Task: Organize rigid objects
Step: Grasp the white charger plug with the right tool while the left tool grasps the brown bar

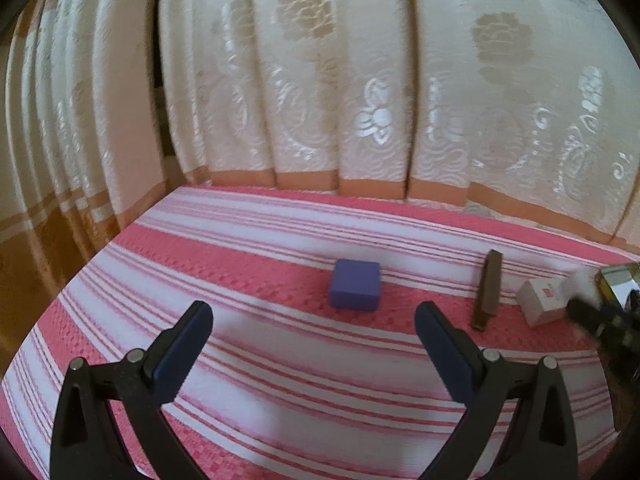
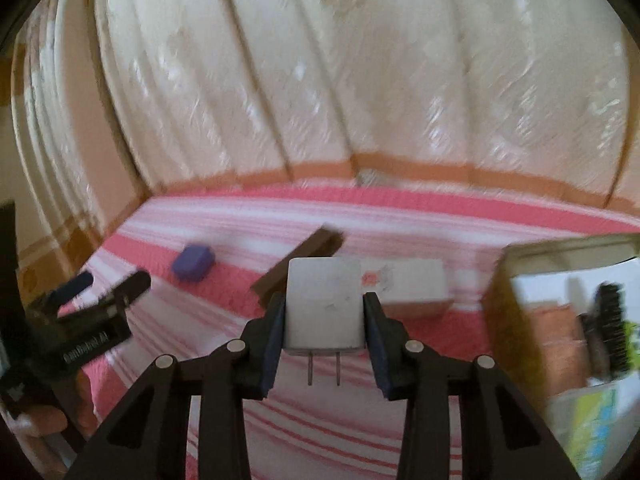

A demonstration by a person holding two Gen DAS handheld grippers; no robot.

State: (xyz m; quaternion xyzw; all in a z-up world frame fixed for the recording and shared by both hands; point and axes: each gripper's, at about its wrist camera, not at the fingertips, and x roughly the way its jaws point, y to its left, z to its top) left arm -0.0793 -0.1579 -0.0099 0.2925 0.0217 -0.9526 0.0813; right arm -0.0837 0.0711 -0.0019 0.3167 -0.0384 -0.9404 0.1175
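Note:
My right gripper (image 2: 325, 308) is shut on a white plug adapter (image 2: 324, 304), prongs toward the camera, held above the striped cloth. My left gripper (image 1: 314, 316) is open and empty, a little short of a purple box (image 1: 354, 285) lying on the cloth. The purple box also shows in the right wrist view (image 2: 193, 262). A brown bar (image 1: 487, 290) lies to the right of the box and shows in the right wrist view (image 2: 298, 266). A white box (image 1: 542, 300) sits further right, behind the adapter in the right wrist view (image 2: 408, 286).
A pink and white striped cloth (image 1: 256, 240) covers the surface. A cream curtain (image 1: 320, 80) hangs behind it. A gold tin (image 2: 560, 320) holding a brush and papers stands at the right. The left gripper shows at the left of the right wrist view (image 2: 92, 300).

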